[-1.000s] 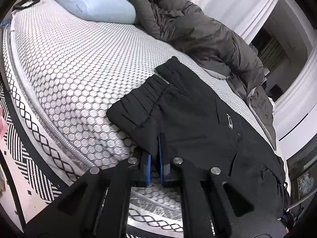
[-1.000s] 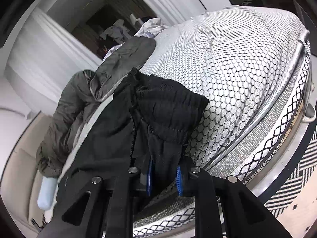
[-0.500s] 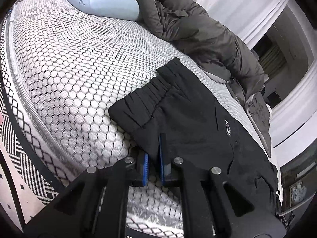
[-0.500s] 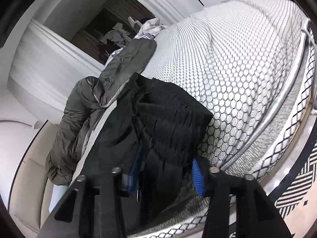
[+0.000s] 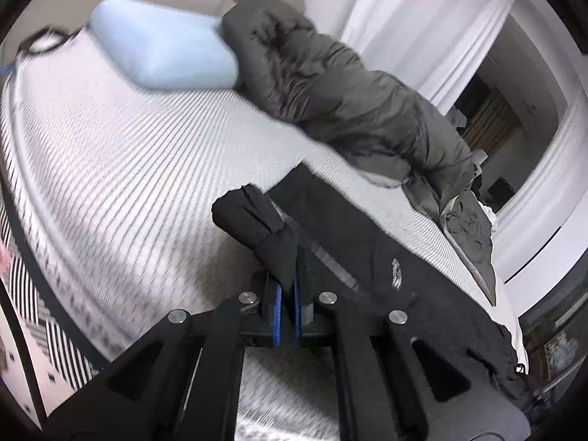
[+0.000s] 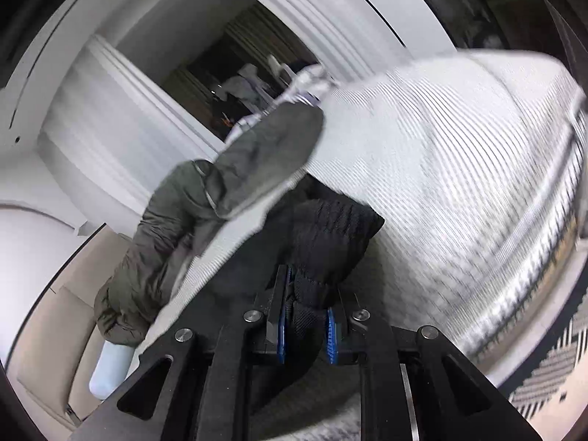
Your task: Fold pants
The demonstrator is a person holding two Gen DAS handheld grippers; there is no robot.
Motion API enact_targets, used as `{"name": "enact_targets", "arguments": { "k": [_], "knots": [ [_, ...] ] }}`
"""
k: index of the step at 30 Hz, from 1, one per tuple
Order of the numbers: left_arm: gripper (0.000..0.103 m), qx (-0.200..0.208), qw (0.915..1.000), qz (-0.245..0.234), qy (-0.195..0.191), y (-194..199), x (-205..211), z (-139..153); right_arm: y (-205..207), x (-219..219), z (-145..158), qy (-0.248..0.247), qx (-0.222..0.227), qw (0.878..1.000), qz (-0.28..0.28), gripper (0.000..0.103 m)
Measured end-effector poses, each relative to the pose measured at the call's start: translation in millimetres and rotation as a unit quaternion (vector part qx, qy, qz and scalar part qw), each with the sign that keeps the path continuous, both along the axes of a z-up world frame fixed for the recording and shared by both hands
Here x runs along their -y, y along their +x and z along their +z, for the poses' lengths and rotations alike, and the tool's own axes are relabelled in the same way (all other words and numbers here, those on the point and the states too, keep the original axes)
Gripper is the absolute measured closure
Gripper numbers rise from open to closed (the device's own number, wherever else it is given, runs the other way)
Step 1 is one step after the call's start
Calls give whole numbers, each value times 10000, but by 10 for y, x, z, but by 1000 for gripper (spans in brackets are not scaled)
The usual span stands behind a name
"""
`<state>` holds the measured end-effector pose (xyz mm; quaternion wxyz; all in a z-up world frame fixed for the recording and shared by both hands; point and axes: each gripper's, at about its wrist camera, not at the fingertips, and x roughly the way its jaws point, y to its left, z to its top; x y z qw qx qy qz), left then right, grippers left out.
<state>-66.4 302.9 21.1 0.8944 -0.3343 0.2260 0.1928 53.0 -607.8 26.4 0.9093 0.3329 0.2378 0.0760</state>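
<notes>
Black pants (image 5: pixel 367 257) lie along the near side of a bed with a white honeycomb cover (image 5: pixel 128 169). My left gripper (image 5: pixel 287 294) is shut on the pants' near waistband edge and has lifted it, so the cloth bunches above the blue pads. In the right wrist view my right gripper (image 6: pixel 307 321) is shut on the ribbed cuff end of the pants (image 6: pixel 330 231), which rises from between the pads. Both views are motion-blurred.
A grey puffy jacket (image 5: pixel 349 103) lies along the far side of the bed, also in the right wrist view (image 6: pixel 235 183). A light blue pillow (image 5: pixel 161 51) sits at the head. The bed edge and patterned floor (image 5: pixel 47 330) are close below.
My left gripper has lifted the waistband edge off the bed and swung. My right gripper opened briefly, then closed again on the cuff end and raised it.
</notes>
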Motion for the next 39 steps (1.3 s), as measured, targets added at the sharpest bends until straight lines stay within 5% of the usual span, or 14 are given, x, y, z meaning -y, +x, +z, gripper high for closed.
{"name": "enact_targets", "arguments": {
  "k": [7,14,15,16,18,20,22,25,29,34,39],
  "knots": [
    [101,-99,9993,-32,363,1031,-159,524,795,-372,634,-484,258,9983,-220,88],
    [98,-684,9972,190,221,2348,-569,509,2102,-802,832,-881,-199,9950,-416,82],
    [84,-895,9954,247,250,2500,-616,452,2339,-905,825,-1062,-354,9925,-491,68],
    [57,-1109,9927,353,306,2585,-649,377,2521,-983,808,-1287,-515,9885,-602,49],
    [29,-1247,9896,621,364,2666,-717,298,2675,-1079,759,-1588,-623,9819,-826,40],
    [23,-1237,9892,683,395,2617,-722,253,2687,-1190,738,-1690,-580,9801,-869,35],
    [21,-1223,9891,667,485,2516,-673,221,2601,-1253,700,-1683,-463,9820,-724,18],
    [21,-1145,9910,546,424,2321,-563,154,2418,-1390,660,-1792,-339,9813,-619,16],
    [21,-906,9955,130,260,2092,-185,102,2137,-1481,555,-1314,-336,9899,-403,11],
    [21,-825,9957,-430,-7,1995,367,-34,1757,-1774,370,-916,-201,9953,227,5],
    [23,-719,9932,-863,-316,2046,809,-214,1633,-2010,9,-909,-317,9876,1238,5]
  ]
}}
